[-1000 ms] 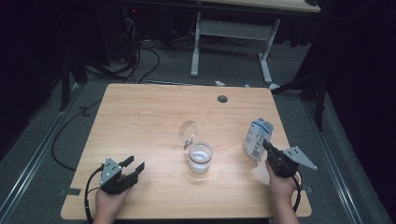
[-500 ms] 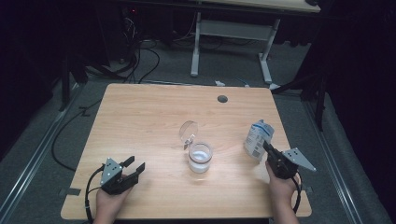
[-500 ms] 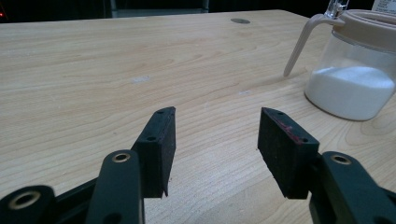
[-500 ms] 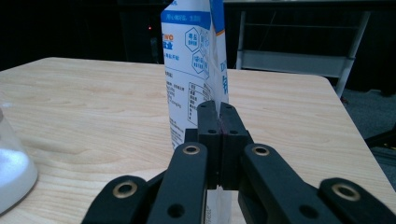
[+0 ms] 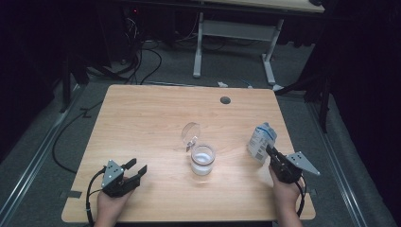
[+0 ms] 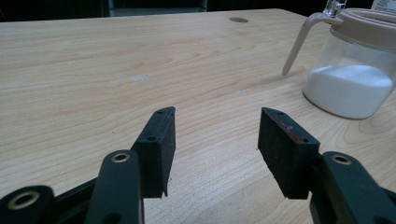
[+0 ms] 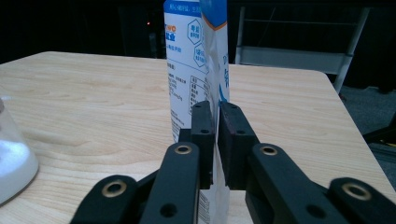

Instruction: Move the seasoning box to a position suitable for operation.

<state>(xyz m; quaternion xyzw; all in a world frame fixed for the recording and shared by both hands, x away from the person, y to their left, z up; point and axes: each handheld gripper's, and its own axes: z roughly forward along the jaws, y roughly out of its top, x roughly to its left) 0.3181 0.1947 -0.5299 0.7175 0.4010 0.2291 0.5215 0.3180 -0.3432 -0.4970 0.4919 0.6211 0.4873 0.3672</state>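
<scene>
While left gripper (image 6: 212, 140) jaws gape empty, right gripper (image 7: 215, 140) jaws, just easing, pinch pouch (image 7: 196, 65) edge.

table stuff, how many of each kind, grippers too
jar: 1
lid: 1
bag: 1
grippers: 2, left gripper, right gripper
total: 5

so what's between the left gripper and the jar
Nothing: bare table runs from the open left gripper to the jar of white powder. That shows in the high view and the left gripper view.
</scene>
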